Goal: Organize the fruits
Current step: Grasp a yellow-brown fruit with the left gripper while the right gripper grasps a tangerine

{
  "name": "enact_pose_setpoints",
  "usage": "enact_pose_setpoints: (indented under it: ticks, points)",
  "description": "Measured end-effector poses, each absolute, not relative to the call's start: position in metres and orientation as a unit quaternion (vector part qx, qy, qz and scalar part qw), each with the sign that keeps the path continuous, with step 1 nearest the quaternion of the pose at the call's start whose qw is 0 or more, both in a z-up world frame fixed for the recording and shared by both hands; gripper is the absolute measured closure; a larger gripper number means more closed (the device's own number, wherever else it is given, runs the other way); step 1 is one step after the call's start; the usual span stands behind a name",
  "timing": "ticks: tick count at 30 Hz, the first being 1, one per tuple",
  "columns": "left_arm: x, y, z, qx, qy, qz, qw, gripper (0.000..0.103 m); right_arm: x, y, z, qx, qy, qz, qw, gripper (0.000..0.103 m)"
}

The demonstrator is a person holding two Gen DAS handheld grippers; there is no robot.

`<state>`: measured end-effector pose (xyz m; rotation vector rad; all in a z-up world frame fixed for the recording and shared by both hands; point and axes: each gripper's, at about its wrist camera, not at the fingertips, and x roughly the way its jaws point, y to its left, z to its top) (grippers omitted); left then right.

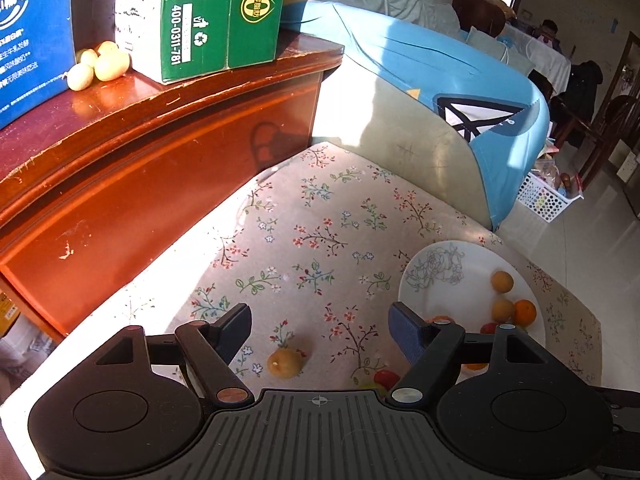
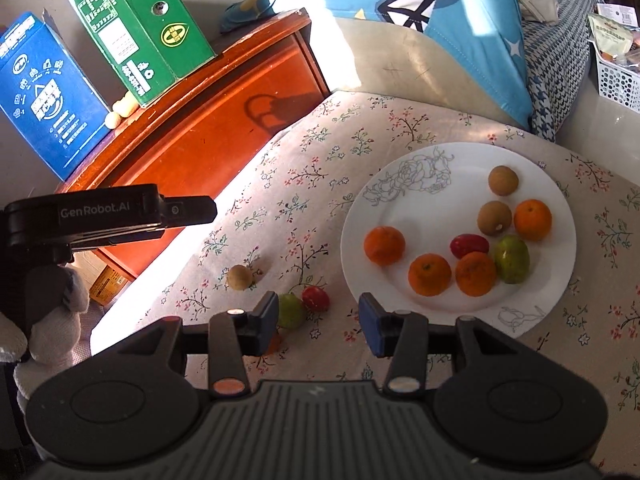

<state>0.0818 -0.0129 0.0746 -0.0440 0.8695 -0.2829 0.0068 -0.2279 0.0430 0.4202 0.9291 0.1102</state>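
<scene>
A white plate (image 2: 400,200) on a floral cloth holds several fruits: oranges (image 2: 384,245), brown longans (image 2: 503,180), a red fruit (image 2: 469,245) and a green one (image 2: 512,258). The plate (image 1: 444,280) also shows in the left wrist view. Loose on the cloth lie a brown longan (image 2: 240,277), a green fruit (image 2: 292,310) and a red fruit (image 2: 316,298). My left gripper (image 1: 320,334) is open above the loose longan (image 1: 285,363). My right gripper (image 2: 319,322) is open and empty, beside the green and red fruits. The left gripper (image 2: 188,210) also shows in the right wrist view.
A red-brown wooden cabinet (image 2: 208,120) stands behind the cloth, carrying a blue box (image 2: 44,96), a green box (image 2: 140,28) and pale fruits (image 1: 100,65). A blue cushion (image 1: 460,76) lies at the back. A white basket (image 1: 546,198) sits on the floor.
</scene>
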Motion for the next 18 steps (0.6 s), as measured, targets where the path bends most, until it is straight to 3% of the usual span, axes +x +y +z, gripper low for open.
enact_pose_setpoints:
  ticks: [18]
  points:
    - [0.093, -0.005, 0.029, 0.042, 0.462, -0.125, 0.877, 0.025, 0.014, -0.167, 0.007, 0.164, 0.491, 0.11, 0.849, 0.057]
